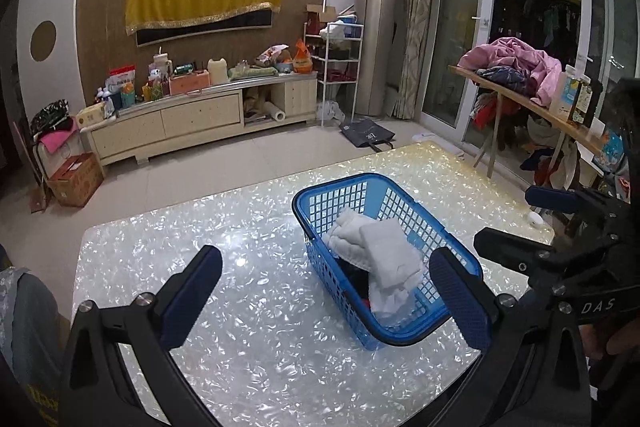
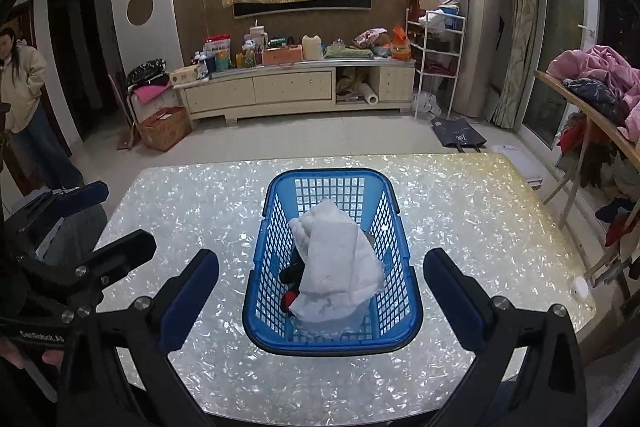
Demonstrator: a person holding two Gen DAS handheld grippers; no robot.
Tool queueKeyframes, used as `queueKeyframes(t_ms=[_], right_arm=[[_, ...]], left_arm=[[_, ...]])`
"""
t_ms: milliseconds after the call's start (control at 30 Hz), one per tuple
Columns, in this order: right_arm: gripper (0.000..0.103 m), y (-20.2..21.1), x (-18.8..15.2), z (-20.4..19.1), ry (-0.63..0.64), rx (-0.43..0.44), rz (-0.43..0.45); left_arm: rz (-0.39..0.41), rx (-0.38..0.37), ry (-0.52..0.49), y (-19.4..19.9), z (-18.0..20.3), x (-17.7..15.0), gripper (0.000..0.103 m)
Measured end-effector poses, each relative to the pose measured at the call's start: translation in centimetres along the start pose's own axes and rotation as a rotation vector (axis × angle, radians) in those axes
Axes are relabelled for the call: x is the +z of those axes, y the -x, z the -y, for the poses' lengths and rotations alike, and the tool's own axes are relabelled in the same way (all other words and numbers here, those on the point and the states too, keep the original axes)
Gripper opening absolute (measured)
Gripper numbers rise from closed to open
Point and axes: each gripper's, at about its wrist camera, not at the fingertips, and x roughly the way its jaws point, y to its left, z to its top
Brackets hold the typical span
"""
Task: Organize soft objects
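A blue plastic basket [image 1: 400, 337] [image 2: 332, 343] stands on the shiny pearl table [image 1: 240, 267] [image 2: 200, 195]. In it lies a folded white cloth [image 1: 384, 251] [image 2: 336, 263] on top of dark and red items [image 2: 290, 281]. My left gripper [image 1: 328, 295] is open and empty, hovering just left of the basket's near end. My right gripper [image 2: 320, 291] is open and empty above the basket's near end, one finger on each side. The right gripper also shows at the right edge of the left wrist view [image 1: 516, 223], and the left gripper at the left edge of the right wrist view [image 2: 116, 219].
A small white round object [image 2: 580, 285] [image 1: 534, 219] lies near the table's right edge. A side table with a pink cloth pile [image 1: 516, 63] [image 2: 600, 67] stands to the right. A person [image 2: 20, 95] stands far left. A TV cabinet [image 2: 296, 91] lines the far wall.
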Motion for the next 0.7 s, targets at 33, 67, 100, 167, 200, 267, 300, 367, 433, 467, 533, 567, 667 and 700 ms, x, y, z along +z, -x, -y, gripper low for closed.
queueKeyframes(t_ms=[33, 67, 100, 167, 200, 267, 300, 367, 433, 467, 533, 567, 667, 700], right_arm=[[0.103, 0.1, -0.1, 0.0, 0.001, -0.002, 0.004], [0.103, 0.2, -0.1, 0.0, 0.002, -0.002, 0.007], [0.103, 0.2, -0.1, 0.0, 0.003, -0.001, 0.009], [0.103, 0.3, -0.2, 0.0, 0.007, 0.002, 0.011], [0.103, 0.3, -0.2, -0.1, 0.01, 0.002, 0.013], [0.103, 0.5, -0.2, -0.2, 0.011, 0.003, 0.018], [0.103, 0.5, -0.2, -0.2, 0.013, 0.002, 0.02], [0.103, 0.5, -0.3, -0.3, 0.015, 0.0, 0.022], [0.103, 0.4, -0.3, -0.3, 0.018, 0.005, 0.021], [0.103, 0.4, -0.4, -0.3, 0.018, 0.008, 0.021], [0.103, 0.5, -0.4, -0.3, 0.021, 0.009, 0.023], [0.103, 0.4, -0.5, -0.4, 0.024, 0.01, 0.021], [0.103, 0.4, -0.5, -0.4, 0.028, 0.012, 0.022], [0.103, 0.5, -0.5, -0.4, 0.029, 0.012, 0.022]], left_arm=[[0.002, 0.001, -0.005, 0.2, 0.1, 0.1, 0.103], [0.004, 0.0, -0.007, 0.4, 0.1, 0.0, 0.103], [0.005, -0.002, -0.009, 0.6, 0.1, 0.0, 0.103], [0.008, -0.002, -0.011, 0.8, 0.0, 0.0, 0.103], [0.011, -0.002, -0.013, 0.9, 0.0, -0.1, 0.103], [0.017, 0.001, -0.012, 1.2, 0.0, -0.2, 0.103], [0.019, 0.001, -0.011, 1.3, 0.0, -0.2, 0.103], [0.019, 0.006, -0.012, 1.5, -0.1, -0.2, 0.103], [0.023, 0.011, -0.016, 1.7, -0.1, -0.3, 0.103], [0.024, 0.011, -0.016, 1.7, -0.2, -0.4, 0.103], [0.028, 0.011, -0.015, 1.9, -0.3, -0.4, 0.103], [0.028, 0.012, -0.014, 2.0, -0.3, -0.4, 0.103], [0.03, 0.017, -0.005, 2.1, -0.6, -0.5, 0.103], [0.031, 0.022, -0.003, 2.2, -0.6, -0.5, 0.103]])
